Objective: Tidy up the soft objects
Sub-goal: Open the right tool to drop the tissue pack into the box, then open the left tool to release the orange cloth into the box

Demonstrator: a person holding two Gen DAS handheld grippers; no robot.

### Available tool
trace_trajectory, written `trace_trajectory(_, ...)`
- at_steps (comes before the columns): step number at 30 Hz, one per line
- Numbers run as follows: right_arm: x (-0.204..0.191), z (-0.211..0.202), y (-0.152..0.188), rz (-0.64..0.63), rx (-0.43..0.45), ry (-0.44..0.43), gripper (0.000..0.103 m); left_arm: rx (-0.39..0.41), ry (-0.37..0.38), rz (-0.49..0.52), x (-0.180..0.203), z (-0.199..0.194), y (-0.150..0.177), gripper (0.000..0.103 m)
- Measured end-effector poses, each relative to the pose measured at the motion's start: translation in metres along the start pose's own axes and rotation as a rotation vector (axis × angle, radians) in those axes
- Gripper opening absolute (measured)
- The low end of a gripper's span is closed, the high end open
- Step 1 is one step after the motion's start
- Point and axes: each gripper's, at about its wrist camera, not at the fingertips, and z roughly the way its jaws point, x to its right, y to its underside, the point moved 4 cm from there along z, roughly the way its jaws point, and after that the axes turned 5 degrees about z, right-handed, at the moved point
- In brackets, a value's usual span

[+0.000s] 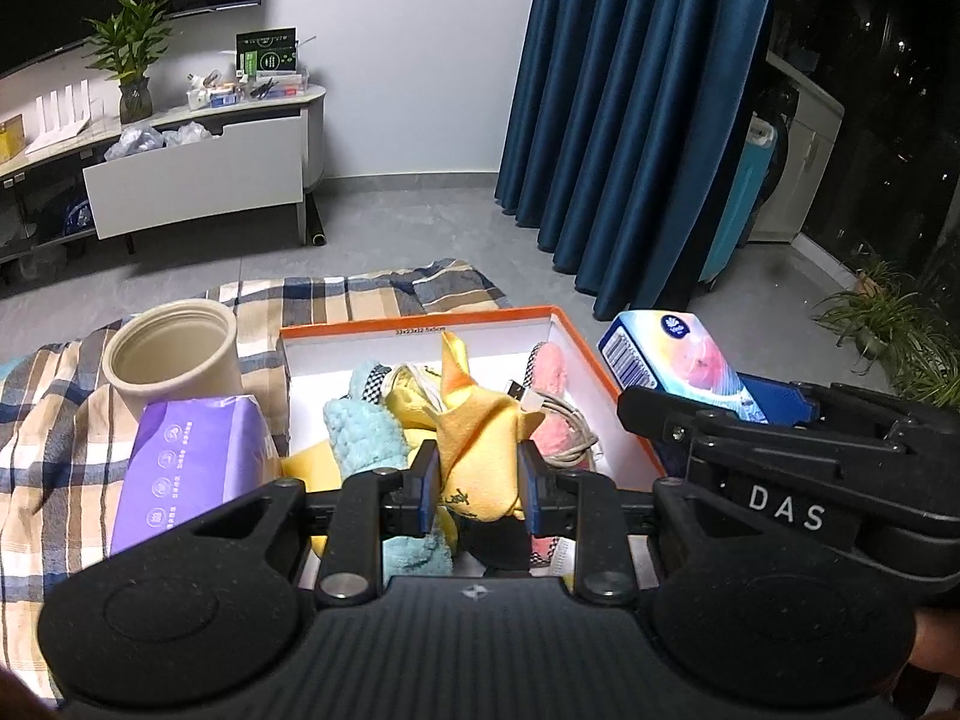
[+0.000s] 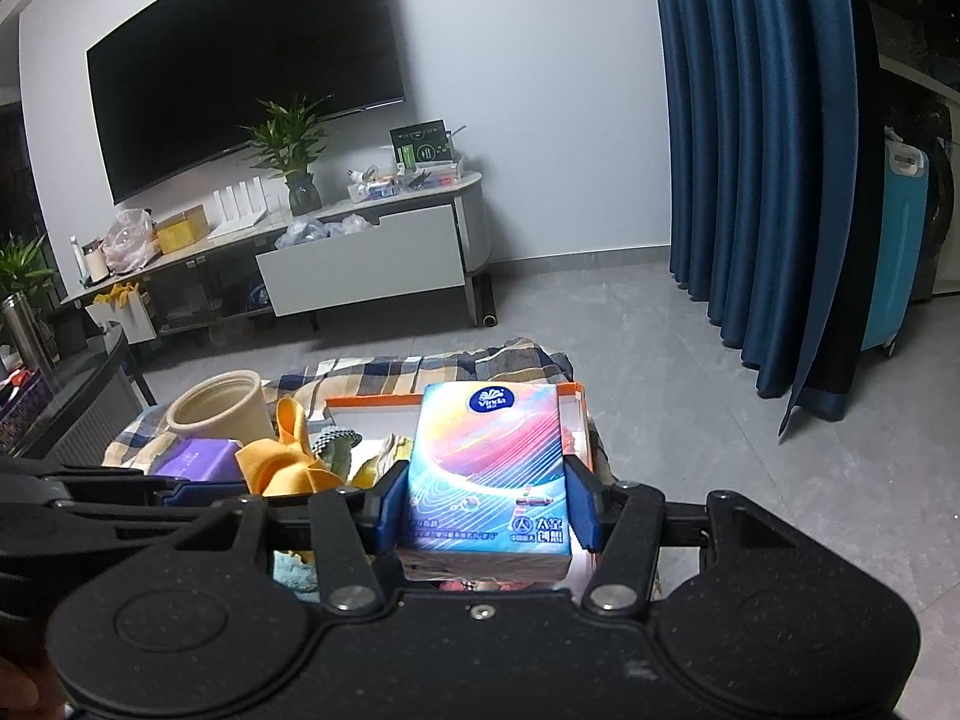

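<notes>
**Gripping a cloth and a tissue pack above the box**

Pinching a crumpled yellow cloth (image 1: 480,444), the left gripper (image 1: 478,489) has both blue pads pressed into the fabric, over the orange-rimmed box (image 1: 414,329). Inside lie a light blue towel (image 1: 363,429), a pink piece (image 1: 549,372) and a white cable (image 1: 561,420). The right gripper (image 2: 487,504) clamps a colourful tissue pack (image 2: 489,468) by its sides, just over the box's right part. A purple pack (image 1: 192,468) and a beige cylinder (image 1: 174,354) sit left of the box on a plaid blanket (image 1: 48,420).

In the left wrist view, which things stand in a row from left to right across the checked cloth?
Purple soft tissue pack → beige ribbed ceramic cup, just behind it → orange-edged white cardboard box → yellow cloth clamped by the left gripper → colourful tissue box.
</notes>
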Motion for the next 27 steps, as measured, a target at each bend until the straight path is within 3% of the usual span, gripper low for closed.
trace_trajectory(15,0.01,0.016,0.004,0.014,-0.023,-0.021,0.07,-0.014,-0.017,-0.017,-0.006,0.007,-0.001,0.028)
trace_trajectory(22,0.019,-0.004,-0.001,0.041,0.029,0.005,0.07,-0.013,0.04,-0.009,0.004,0.01,-0.002,0.029)
trace_trajectory(25,0.021,-0.013,-0.002,0.042,0.046,0.015,0.07,-0.02,0.062,0.014,0.011,0.013,0.0,0.036)
trace_trajectory(27,0.022,-0.019,-0.002,0.036,0.053,0.022,0.07,-0.019,0.059,0.027,0.014,0.012,0.003,0.058)
